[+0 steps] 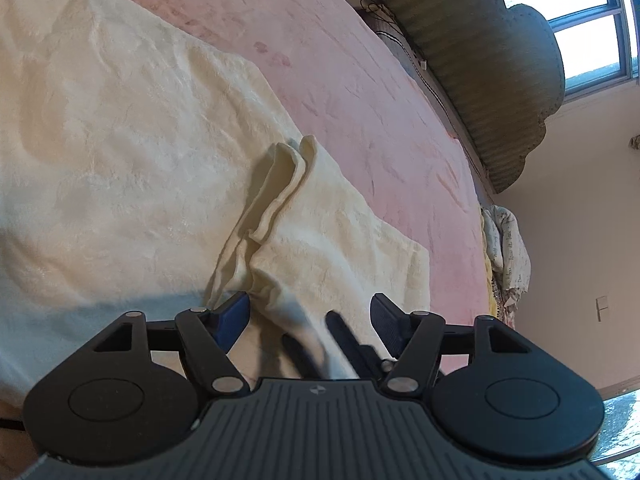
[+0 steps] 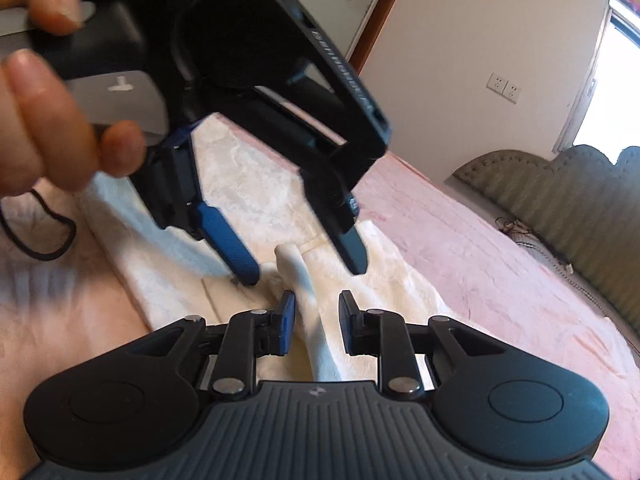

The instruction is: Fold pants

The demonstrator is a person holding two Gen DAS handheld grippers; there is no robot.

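Two grippers bracket one raised ridge of the cream pants (image 1: 120, 128). Left gripper (image 1: 310, 314) stands wide, empty; right gripper (image 2: 316, 320) is narrow, pads seemingly clear of the ridge at lower centre. Closing late could drop the fold.

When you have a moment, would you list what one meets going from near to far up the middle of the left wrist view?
Left tongs → raised fold of the cream pants → pink bedspread → olive padded headboard → window.
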